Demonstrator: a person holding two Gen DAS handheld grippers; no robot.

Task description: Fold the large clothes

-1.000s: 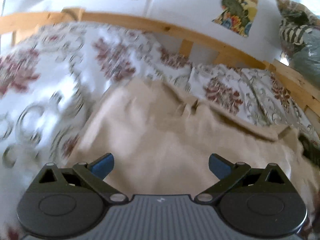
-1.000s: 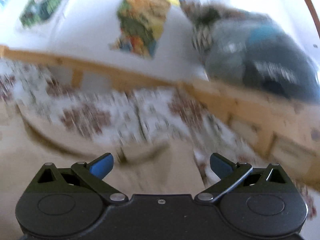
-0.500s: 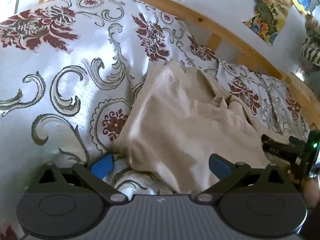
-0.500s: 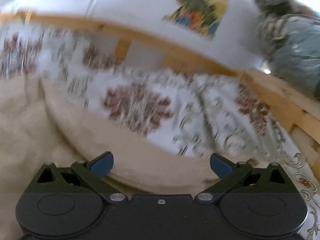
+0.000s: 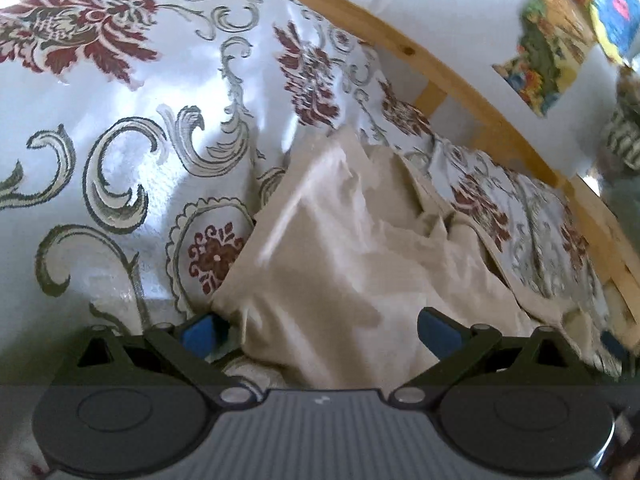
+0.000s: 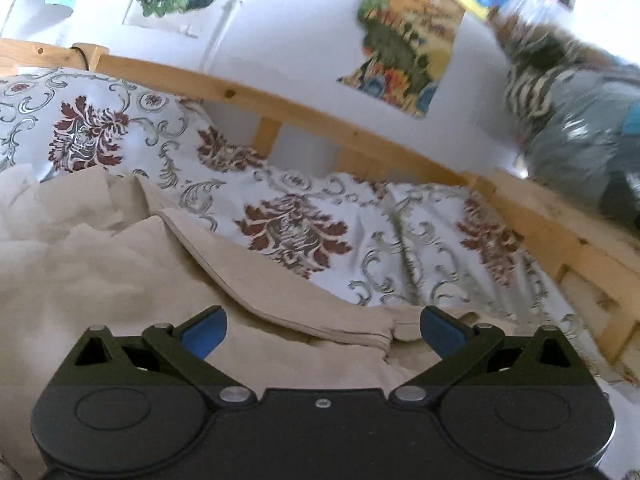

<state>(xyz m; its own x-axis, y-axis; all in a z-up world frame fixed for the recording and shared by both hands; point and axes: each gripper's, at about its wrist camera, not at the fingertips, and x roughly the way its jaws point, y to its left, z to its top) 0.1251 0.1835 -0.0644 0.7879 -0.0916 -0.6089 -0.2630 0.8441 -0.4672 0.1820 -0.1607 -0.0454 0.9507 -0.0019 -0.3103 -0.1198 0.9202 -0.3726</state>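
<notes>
Beige garment (image 5: 344, 256) lay crumpled on the bed, spread over a white bedspread (image 5: 120, 152) patterned with dark red flowers and grey-green scrolls. In the left wrist view the cloth rose in a rumpled ridge running from the near centre toward the far right, with its near corner lying between the blue fingertips (image 5: 198, 330) of the left tongs (image 5: 320, 330). Those tongs were spread wide; whether either tip touched the cloth could not be told.

In the right wrist view the same garment (image 6: 100, 280) filled the near left, and a stitched hem edge (image 6: 304, 320) ran diagonally from the far left to the near centre, ending in a folded corner just in front of the right tongs (image 6: 324, 328). The right tongs were likewise spread wide, with the hem lying between the tips and nothing pinched.

A wooden bed rail (image 6: 320, 120) curved along the far side of the bedspread (image 6: 400, 240), with a white wall (image 6: 288, 40) behind it carrying colourful pictures (image 6: 404, 52). A pile of bundled items, one striped and one wrapped in grey plastic (image 6: 580, 128), sat at the far right beyond the rail, partly blurred.
</notes>
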